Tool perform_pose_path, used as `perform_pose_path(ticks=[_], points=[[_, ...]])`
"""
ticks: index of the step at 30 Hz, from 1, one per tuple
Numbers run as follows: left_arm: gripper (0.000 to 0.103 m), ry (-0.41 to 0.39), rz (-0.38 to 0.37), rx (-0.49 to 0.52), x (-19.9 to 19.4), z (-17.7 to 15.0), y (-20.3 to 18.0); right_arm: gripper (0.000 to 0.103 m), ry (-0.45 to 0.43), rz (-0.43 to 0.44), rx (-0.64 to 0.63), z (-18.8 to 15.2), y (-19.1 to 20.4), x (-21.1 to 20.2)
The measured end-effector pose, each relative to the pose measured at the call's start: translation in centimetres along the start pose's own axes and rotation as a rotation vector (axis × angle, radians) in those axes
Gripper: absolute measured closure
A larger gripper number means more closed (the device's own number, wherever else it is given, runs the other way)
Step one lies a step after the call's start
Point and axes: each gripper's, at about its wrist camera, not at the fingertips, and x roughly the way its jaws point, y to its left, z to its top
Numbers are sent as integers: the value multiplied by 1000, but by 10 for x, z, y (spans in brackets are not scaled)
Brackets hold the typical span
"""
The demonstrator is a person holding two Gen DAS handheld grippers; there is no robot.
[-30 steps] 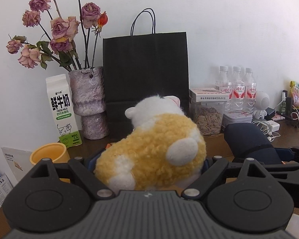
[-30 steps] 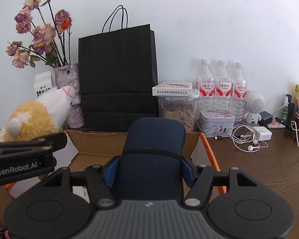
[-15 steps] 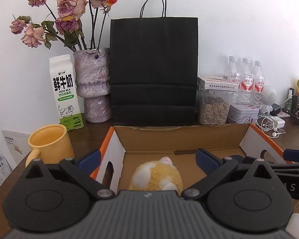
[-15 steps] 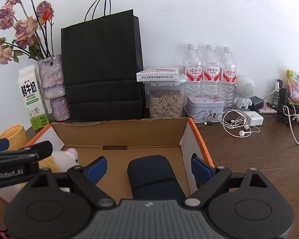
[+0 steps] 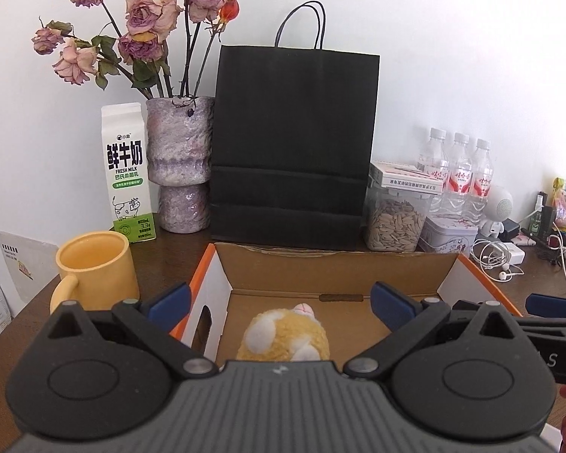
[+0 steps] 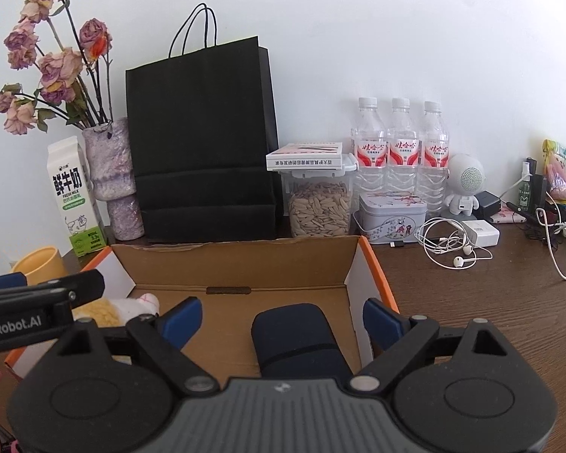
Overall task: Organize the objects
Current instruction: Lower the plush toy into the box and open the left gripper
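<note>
The toy [image 5: 283,336] and pouch [image 6: 298,336] dropped into the box [image 5: 336,260]; left hand-held gripper [image 5: 279,298] wide apart, right hand-held gripper [image 6: 283,313] opening, either could snag a box wall lifting out

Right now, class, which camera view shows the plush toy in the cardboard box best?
The left wrist view: the plush toy lies centred in the cardboard box, its yellow back and white patches showing. The right wrist view catches only a part at the left, behind the other tool's black bar.

Behind the work area you have a black paper bag [image 5: 294,143] against the wall, a purple vase [image 5: 180,162] of dried roses [image 5: 147,26] and a milk carton [image 5: 126,171] to its left — a yellow mug [image 5: 96,268] nearer. To the right: a seed jar [image 6: 319,207], three water bottles [image 6: 402,151], a tin [image 6: 392,217] — and tangled earphones [image 6: 452,241].
</note>
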Motion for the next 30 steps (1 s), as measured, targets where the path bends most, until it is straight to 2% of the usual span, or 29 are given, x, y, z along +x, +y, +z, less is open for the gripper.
perform_pose_path(ticks=[9, 17, 30], points=[[0, -68, 9, -79, -36, 7, 10, 1, -83, 17, -10, 8, 7, -33], [0, -89, -1, -93, -64, 6, 18, 0, -126, 56, -49, 1, 13, -69], [0, -71, 5, -63, -124, -33, 26, 0, -173, 82, -48, -35, 0, -140]])
